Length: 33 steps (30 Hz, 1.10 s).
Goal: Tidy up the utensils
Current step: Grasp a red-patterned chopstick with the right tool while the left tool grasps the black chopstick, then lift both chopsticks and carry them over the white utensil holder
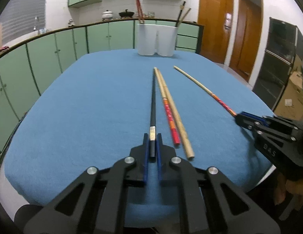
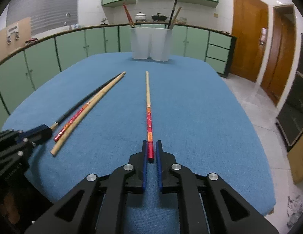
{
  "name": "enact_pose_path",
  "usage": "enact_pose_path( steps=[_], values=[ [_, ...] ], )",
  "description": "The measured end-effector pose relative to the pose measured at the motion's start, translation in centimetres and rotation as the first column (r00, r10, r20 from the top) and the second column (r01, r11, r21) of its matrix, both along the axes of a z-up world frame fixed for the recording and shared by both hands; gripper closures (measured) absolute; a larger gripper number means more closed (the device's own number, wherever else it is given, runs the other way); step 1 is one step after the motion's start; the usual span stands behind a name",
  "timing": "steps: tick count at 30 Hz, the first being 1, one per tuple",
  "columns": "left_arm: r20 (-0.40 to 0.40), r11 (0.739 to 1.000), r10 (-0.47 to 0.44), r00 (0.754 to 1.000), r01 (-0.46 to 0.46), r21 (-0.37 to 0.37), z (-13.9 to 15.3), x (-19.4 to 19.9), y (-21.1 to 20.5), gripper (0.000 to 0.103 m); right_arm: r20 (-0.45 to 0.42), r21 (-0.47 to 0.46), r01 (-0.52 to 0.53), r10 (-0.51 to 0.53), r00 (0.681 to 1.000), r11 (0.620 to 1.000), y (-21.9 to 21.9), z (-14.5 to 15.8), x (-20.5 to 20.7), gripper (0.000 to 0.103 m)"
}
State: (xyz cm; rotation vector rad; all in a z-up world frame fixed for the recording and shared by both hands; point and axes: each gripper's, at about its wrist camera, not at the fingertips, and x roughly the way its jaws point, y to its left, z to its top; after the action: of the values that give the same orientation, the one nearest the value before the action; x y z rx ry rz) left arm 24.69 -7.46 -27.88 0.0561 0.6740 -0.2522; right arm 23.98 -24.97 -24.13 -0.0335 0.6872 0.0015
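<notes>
Four chopsticks lie on the blue tablecloth [image 1: 83,97]. The left gripper [image 1: 152,143] is clenched on the butt of the black chopstick [image 1: 152,105]; the right gripper [image 2: 151,150] is clamped on the red-handled chopstick [image 2: 149,117]. Both still rest on the cloth. Between them lie a second red-handled chopstick [image 1: 169,113] and a plain bamboo chopstick [image 1: 176,115], touching. At the far edge, the white two-compartment holder [image 1: 156,39] already holds a few chopsticks, so sorting looks partly done.
</notes>
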Motion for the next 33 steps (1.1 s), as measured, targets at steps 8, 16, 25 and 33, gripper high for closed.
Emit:
enact_pose_path(
  steps=[8, 16, 25, 33],
  values=[
    [-0.011, 0.995, 0.102, 0.995, -0.102, -0.004, 0.4, 0.2, 2.0, 0.096, -0.009, -0.012, 0.051, -0.051, 0.999, 0.999, 0.2, 0.2, -0.8, 0.097],
    [-0.013, 0.996, 0.086, 0.996, -0.086, 0.009, 0.5, 0.3, 2.1, 0.084, 0.006, -0.027, 0.003, -0.003, 1.0, 1.0, 0.6, -0.1, -1.4, 0.091],
    [-0.022, 0.997, 0.059, 0.998, -0.06, -0.046, 2.0, 0.3, 2.7, 0.097, 0.042, -0.013, -0.012, 0.012, 0.999, 1.0, 0.7, 2.1, -2.6, 0.097],
    [0.033, 0.994, 0.067, 0.997, -0.064, -0.086, 7.5, 0.1, 4.1, 0.097, 0.115, 0.03, -0.007, 0.004, 0.993, 1.0, 0.5, 8.0, -3.8, 0.097]
  ],
)
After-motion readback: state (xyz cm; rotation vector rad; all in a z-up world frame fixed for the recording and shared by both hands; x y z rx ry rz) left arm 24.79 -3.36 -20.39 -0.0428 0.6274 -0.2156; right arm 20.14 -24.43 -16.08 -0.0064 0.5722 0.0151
